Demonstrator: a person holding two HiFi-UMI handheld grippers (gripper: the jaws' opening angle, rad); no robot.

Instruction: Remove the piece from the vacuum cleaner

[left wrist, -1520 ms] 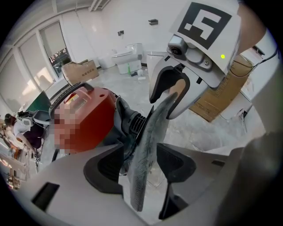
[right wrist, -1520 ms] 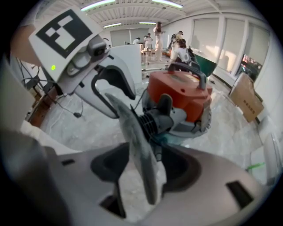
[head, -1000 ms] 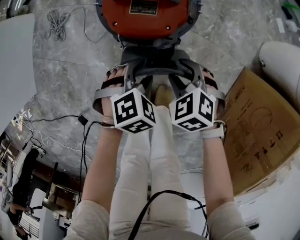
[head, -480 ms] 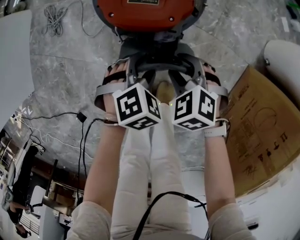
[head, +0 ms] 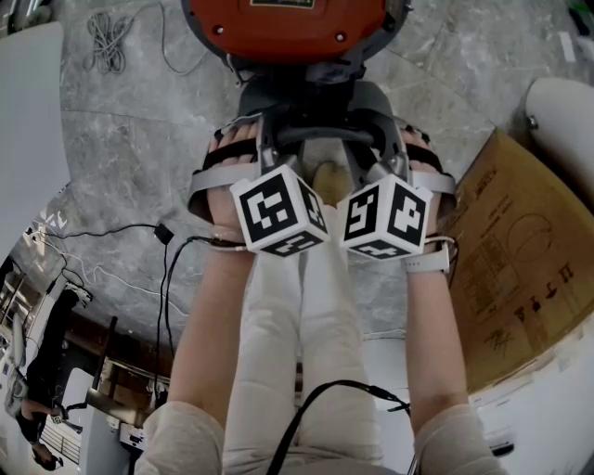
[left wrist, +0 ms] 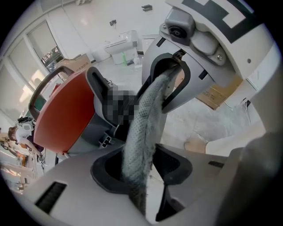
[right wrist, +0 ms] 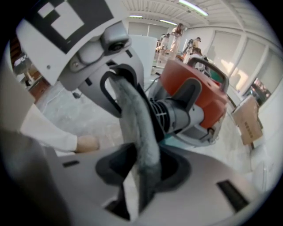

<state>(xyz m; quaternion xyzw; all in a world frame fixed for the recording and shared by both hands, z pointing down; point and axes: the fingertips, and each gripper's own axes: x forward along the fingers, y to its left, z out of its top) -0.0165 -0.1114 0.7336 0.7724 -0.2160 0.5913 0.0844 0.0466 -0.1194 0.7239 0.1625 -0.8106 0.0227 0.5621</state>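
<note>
**Head view:** both grippers point steeply down, side by side. The left gripper and the right gripper each meet one end of the arched grey piece. The piece's long axis runs crosswise from one gripper to the other, so neither hand is nearer. The orange vacuum cleaner lies just beyond both sets of fingertips.

**Left gripper view:** the jaws have just been closing, and the piece runs up out of the gap between them. The pads seem to press on it, though the blur makes the contact hard to confirm. The vacuum cleaner sits ahead and to the left.

**Right gripper view:** these jaws have also just been closing, and they stand narrow with the piece filling the gap. The vacuum cleaner sits ahead and to the right. The pull probably has to go back from it, with both ends moving together.
</note>
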